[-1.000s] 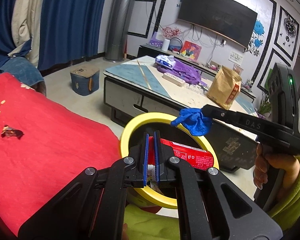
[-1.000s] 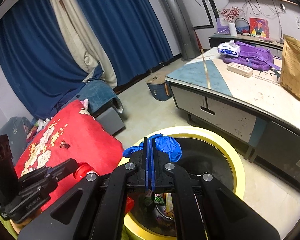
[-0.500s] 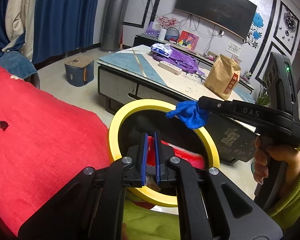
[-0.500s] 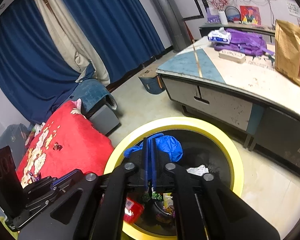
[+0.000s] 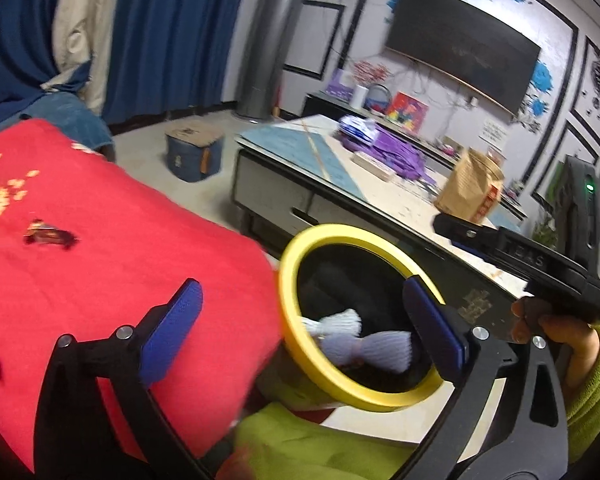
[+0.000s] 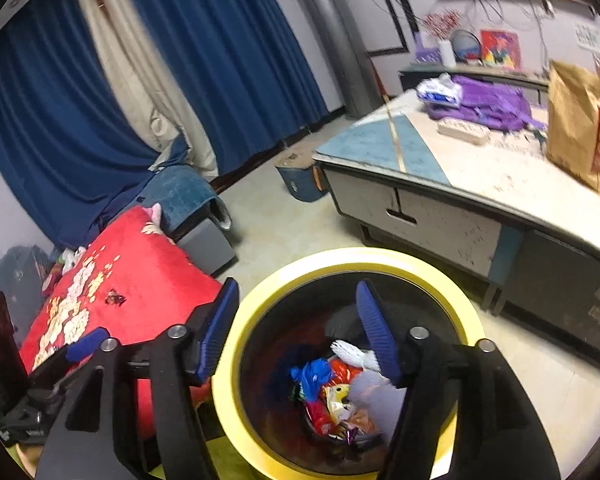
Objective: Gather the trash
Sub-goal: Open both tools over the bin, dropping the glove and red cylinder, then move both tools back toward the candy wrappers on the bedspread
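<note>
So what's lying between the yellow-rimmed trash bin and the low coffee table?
Only bare pale floor separates the trash bin from the coffee table; the right wrist view shows that stretch best.

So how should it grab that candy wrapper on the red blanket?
Pinch the wrapper across its narrow middle, coming down from above. It lies flat on the blanket with twisted ends left and right, so only the top is free.

Yellow-rimmed black bin; red blanket with pale flowers; solid blue curtains; purple bag; brown sack.
</note>
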A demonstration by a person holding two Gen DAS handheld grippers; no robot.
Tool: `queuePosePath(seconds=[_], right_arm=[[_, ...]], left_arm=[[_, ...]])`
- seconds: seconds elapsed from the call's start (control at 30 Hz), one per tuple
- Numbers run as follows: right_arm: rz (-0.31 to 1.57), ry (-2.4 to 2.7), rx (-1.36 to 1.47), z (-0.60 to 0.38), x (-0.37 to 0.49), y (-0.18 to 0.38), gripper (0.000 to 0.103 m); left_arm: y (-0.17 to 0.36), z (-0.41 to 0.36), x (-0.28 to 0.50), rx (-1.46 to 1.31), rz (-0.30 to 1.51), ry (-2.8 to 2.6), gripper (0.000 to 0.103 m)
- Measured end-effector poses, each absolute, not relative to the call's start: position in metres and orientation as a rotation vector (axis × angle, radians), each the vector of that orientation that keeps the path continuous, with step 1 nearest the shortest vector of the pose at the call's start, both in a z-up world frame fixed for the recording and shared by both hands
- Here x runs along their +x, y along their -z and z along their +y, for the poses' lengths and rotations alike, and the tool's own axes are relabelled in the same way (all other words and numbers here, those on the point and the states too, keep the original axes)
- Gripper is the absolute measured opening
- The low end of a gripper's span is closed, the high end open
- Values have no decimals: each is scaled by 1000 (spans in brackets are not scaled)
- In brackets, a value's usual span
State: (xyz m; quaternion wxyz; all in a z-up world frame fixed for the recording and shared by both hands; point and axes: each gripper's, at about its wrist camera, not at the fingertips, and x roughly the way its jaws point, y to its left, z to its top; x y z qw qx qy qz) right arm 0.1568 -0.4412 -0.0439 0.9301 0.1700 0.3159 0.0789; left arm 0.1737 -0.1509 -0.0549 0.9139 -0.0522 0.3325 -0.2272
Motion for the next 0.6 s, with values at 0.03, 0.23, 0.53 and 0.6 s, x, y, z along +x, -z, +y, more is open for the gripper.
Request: queuePosePath(seconds=[0.03, 0.23, 0.53, 0.6], right_arm=[[640, -173, 339, -437, 156, 41, 63], [618, -284, 244, -389, 158, 28, 66], [620, -461, 163, -309, 178, 15, 68], [626, -499, 139, -289, 185, 14, 68]], left_arm=[[53, -144, 172, -110, 679, 444, 92], [44, -95, 162, -116, 628, 299, 92], [30, -28, 149, -163, 567, 137, 92], [30, -15, 146, -170, 566, 113, 92]])
